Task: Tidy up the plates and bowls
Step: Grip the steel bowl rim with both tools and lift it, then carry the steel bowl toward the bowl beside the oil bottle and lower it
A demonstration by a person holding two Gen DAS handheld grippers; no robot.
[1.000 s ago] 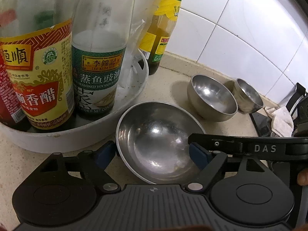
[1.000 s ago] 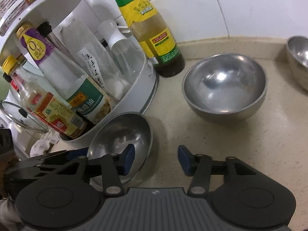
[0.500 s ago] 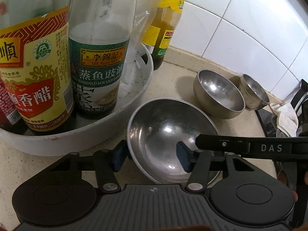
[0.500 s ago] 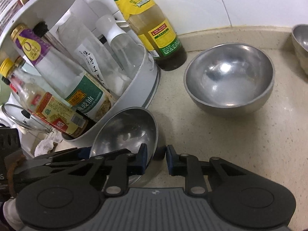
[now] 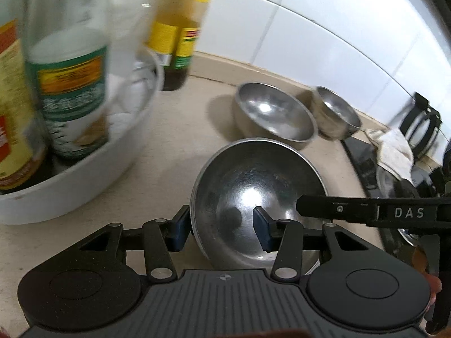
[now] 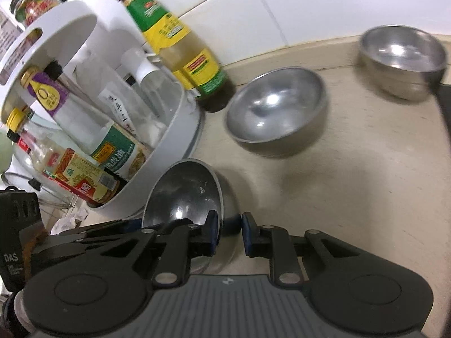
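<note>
Since half a second ago you have carried the large steel bowl away from the white condiment carousel toward the other bowls, and your right tongs have closed down on its rim.

From the left wrist: your left tongs (image 5: 220, 231) straddle the near-left rim of the large steel bowl (image 5: 259, 194), one blue pad outside the wall and one inside. The jaws stand partly closed, with the outer pad at the wall, but I cannot tell whether they truly pinch. The bowl sits tilted, its mouth toward the camera, and looks lifted off the surface (image 5: 169, 152). Just beyond it stands the medium steel bowl (image 5: 273, 118), with the small steel bowl (image 5: 335, 112) touching or nearly touching its right side. The white condiment carousel (image 5: 84, 174) and the yellow-labelled sauce bottle (image 5: 177, 28) are to the left, blurred by motion.

From the right wrist: your right tongs (image 6: 228, 233) are nearly shut, clamped across the thin rim of the large steel bowl (image 6: 183, 191). The medium steel bowl (image 6: 276, 107) lies ahead, the small steel bowl (image 6: 400, 48) further right.

You appear to be mid-transfer, gathering the bowls into one stack. As the held bowl looks the widest, your next move probably calls for setting it level beside the others and nesting the smaller ones inside it.
</note>
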